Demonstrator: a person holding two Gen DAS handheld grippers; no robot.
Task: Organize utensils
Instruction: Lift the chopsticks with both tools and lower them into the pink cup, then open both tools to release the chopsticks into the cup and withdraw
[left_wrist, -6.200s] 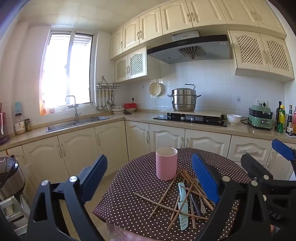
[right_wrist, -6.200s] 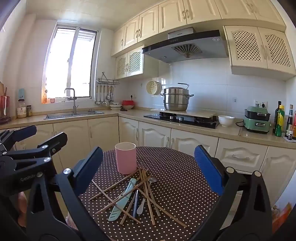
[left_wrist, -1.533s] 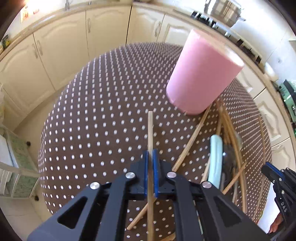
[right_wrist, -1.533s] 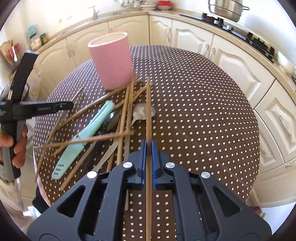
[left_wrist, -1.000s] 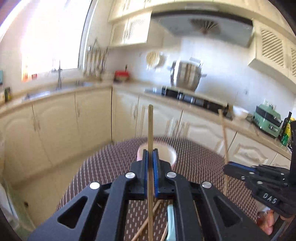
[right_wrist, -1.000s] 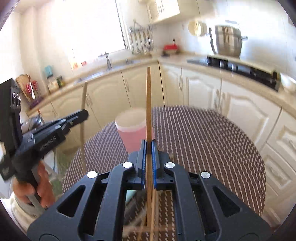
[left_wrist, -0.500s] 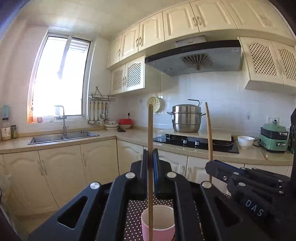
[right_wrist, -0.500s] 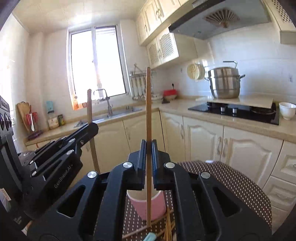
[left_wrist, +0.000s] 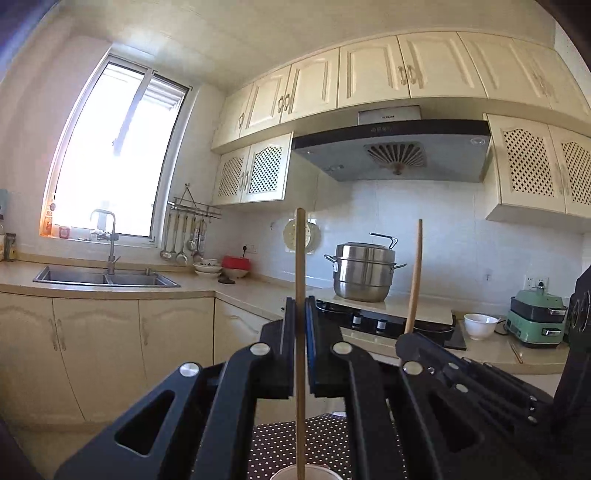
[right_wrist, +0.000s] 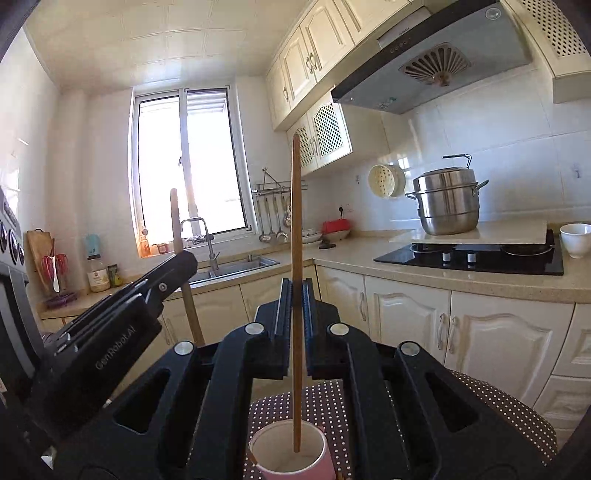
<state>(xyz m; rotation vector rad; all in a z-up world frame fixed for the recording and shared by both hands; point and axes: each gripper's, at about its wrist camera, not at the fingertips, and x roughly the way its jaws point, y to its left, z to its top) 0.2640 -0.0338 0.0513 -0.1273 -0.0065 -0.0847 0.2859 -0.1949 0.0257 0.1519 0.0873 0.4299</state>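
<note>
Both grippers are clamped on upright wooden chopsticks: the right gripper (right_wrist: 294, 295) pinches one chopstick (right_wrist: 295, 221), the left gripper (left_wrist: 300, 317) another (left_wrist: 300, 266). Half a second ago the sticks hung above the pink cup (right_wrist: 290, 452) — now the right one's lower tip dips inside its mouth, near the middle of the dotted table (right_wrist: 491, 410). Release looks close. Another stick end (right_wrist: 253, 458) pokes up inside the cup's left wall.

The cup (right_wrist: 289, 449) is sitting on the table (right_wrist: 491, 413), seemingly receiving 1 upright chopstick (right_wrist: 295, 295); another chopstick (right_wrist: 183, 266) is standing left of it.
</note>
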